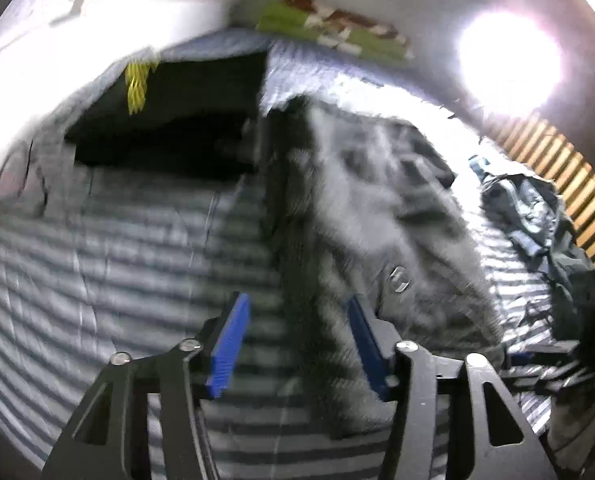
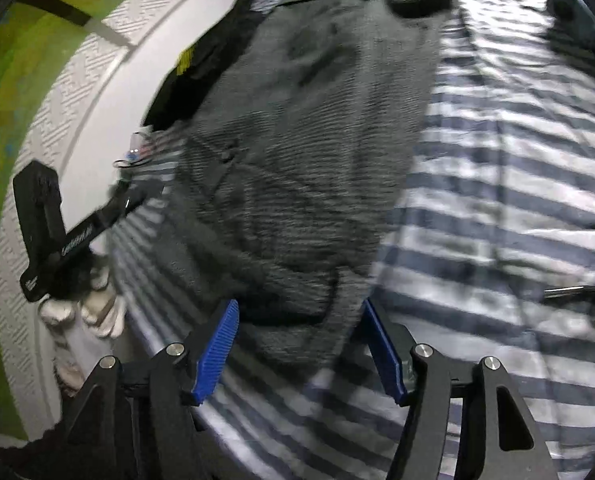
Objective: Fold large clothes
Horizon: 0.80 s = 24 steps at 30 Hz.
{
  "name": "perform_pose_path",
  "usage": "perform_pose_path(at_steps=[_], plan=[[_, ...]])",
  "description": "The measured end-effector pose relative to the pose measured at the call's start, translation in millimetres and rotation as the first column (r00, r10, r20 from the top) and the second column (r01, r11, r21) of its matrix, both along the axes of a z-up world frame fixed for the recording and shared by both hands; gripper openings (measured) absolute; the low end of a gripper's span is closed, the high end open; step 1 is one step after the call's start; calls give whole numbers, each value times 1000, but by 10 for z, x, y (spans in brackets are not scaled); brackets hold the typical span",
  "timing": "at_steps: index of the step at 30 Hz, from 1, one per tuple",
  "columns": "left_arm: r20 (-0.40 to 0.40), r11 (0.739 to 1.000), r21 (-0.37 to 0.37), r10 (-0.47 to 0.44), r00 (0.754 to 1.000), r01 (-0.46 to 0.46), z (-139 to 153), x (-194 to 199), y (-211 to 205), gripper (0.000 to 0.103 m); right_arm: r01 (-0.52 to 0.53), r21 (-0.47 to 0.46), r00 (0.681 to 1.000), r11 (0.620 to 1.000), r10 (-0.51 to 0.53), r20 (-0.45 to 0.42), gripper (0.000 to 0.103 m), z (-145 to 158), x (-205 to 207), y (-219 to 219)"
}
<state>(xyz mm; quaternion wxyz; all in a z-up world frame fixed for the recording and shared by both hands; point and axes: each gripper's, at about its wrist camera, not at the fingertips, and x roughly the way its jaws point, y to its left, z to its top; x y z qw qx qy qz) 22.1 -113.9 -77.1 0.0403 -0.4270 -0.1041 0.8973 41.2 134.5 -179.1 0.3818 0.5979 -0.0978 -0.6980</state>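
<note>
Left gripper [image 1: 293, 344] released, blue pads wide apart and empty, hovering over the near edge of the grey sweater [image 1: 381, 216]. Right gripper [image 2: 301, 346] likewise spread and holding nothing, just above that sweater's [image 2: 297, 152] near hem. Sweater spread flat on the striped bedsheet [image 2: 497, 168], black garment [image 1: 169, 120] beyond it, crumpled dark clothes [image 1: 533, 216] off to its right.

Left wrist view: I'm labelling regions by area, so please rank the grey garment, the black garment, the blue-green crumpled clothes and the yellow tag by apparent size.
1. grey garment
2. black garment, though farther away, so this rank is unsure
3. blue-green crumpled clothes
4. yellow tag
</note>
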Motion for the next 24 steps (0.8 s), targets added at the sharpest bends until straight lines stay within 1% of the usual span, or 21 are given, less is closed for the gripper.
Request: perform_pose_path(at_steps=[1,3,4,5,6,7,8,9,11,12,13,14,17,18,19,21,22,23,24], plan=[[-16,1000,-1,-17,1000,17,80,-34,15,42,3,0,1000,1000,-3,-6,65,-8,9,-18],[-49,997,-25,-74,996,73,210,-169,87,39,-2,7,999,1000,2,-39,65,-12,32,-79],[-53,992,-61,-112,992,109,253,-274,135,34,-5,0,999,1000,5,-49,63,-6,37,-110],[-32,984,-99,-154,988,150,257,-420,186,32,-3,-11,999,1000,3,-46,60,-10,32,-116],[-9,977,-104,-187,982,185,243,-537,219,27,-1,-28,999,1000,0,-40,46,-15,24,-106],[30,970,-87,-225,974,227,194,-705,236,26,5,-40,999,999,-6,-33,31,-20,10,-90],[58,966,-75,-242,968,246,159,-810,252,26,15,-49,1000,999,-16,-17,27,-34,-22,-37],[91,959,-56,-272,958,277,91,-930,266,24,27,-78,1000,997,-26,13,20,-47,-59,12],[155,947,-42,-308,939,318,-69,-1120,278,22,82,-180,992,980,-63,109,13,-87,-142,166],[204,941,-38,-322,924,336,-196,-1216,281,22,99,-212,989,972,-72,131,11,-76,-164,219],[242,937,-17,-336,910,350,-316,-1284,272,21,112,-249,987,962,-78,142,10,-43,-181,269],[257,934,-10,-342,904,356,-384,-1299,268,20,111,-277,988,954,-76,135,9,20,-194,304],[253,929,-2,-357,899,370,-435,-1329,249,19,98,-312,993,945,-70,98,8,239,-236,346],[255,931,-8,-351,901,365,-437,-1329,242,16,96,-316,993,944,-69,96,8,283,-263,322],[253,934,-15,-341,905,356,-421,-1320,227,16,91,-315,993,945,-64,94,8,321,-283,304],[238,941,-24,-323,916,338,-356,-1271,185,16,47,-271,998,961,-34,55,8,413,-271,234],[224,948,-28,-303,926,317,-305,-1213,146,16,19,-235,1000,972,-15,21,8,452,-234,201],[212,955,-9,-287,934,296,-258,-1145,105,17,-3,-199,1000,980,3,-1,8,445,-191,170],[211,960,20,-276,938,278,-227,-1068,52,27,-11,-172,1000,985,10,-6,8,432,-160,150]])
